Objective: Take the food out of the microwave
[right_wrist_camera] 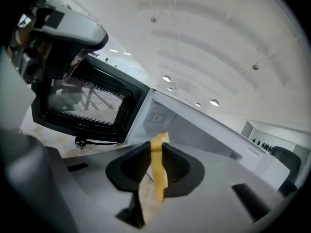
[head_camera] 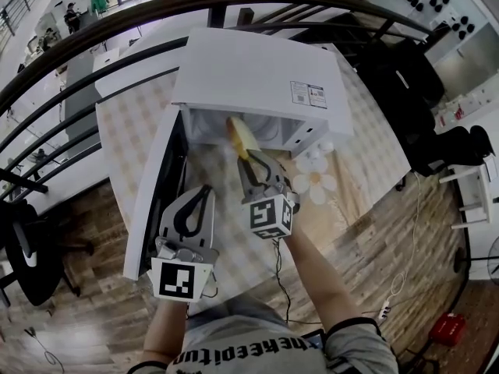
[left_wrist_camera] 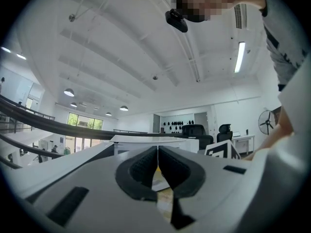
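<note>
The right gripper [right_wrist_camera: 156, 155] holds a thin, flat yellow food slice [head_camera: 240, 136] pinched edge-on between its jaws, just outside the open cavity of the boxy white microwave [head_camera: 257, 76]. The left gripper [left_wrist_camera: 157, 165] has its ribbed black jaws pressed together on nothing, above the patterned table [head_camera: 139, 123].

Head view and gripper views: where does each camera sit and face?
Head view: on the person's head, looking down at the open microwave; forearms show.
Left gripper view: on the left hand-held gripper, facing across the room; jaws shut.
Right gripper view: on the right hand-held gripper, facing the microwave door; jaws hold food.
Head and right views share microwave and food.
</note>
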### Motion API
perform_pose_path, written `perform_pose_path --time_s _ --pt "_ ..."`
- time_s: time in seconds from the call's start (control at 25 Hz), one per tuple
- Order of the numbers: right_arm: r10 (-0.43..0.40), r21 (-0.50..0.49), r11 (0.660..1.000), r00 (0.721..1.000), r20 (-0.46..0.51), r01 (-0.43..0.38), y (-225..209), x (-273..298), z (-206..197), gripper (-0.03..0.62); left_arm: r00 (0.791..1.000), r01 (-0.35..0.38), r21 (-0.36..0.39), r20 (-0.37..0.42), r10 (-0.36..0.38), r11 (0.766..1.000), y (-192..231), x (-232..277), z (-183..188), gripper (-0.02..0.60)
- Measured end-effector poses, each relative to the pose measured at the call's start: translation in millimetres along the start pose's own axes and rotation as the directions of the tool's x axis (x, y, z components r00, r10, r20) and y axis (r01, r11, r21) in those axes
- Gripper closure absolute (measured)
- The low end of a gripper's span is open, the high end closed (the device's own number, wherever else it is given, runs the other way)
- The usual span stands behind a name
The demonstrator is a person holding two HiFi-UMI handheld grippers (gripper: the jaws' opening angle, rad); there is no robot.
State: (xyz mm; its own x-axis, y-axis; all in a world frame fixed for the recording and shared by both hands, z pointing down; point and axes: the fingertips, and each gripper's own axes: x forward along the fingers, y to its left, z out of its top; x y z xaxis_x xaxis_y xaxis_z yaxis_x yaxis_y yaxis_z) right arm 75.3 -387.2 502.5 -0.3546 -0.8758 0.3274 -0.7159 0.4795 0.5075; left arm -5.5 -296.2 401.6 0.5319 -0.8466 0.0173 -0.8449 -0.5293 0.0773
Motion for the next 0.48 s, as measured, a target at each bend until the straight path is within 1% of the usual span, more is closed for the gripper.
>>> perform_pose_path --time_s 0.28,0.48 --pt "-0.004 0.106 0.994 1.000 0.027 0.001 -4.8 -31.6 8.2 0.519 1.000 -0.011 0.017 0.020 0.011 1.000 -6.7 -10.3 12.2 0.571" --pt "-0.020 0.169 0.986 0.999 0.049 0.011 -9.7 -57.9 16.3 0.519 0.999 -0.006 0.040 0.037 0.004 0.999 -14.7 -17.5 22.3 0.571"
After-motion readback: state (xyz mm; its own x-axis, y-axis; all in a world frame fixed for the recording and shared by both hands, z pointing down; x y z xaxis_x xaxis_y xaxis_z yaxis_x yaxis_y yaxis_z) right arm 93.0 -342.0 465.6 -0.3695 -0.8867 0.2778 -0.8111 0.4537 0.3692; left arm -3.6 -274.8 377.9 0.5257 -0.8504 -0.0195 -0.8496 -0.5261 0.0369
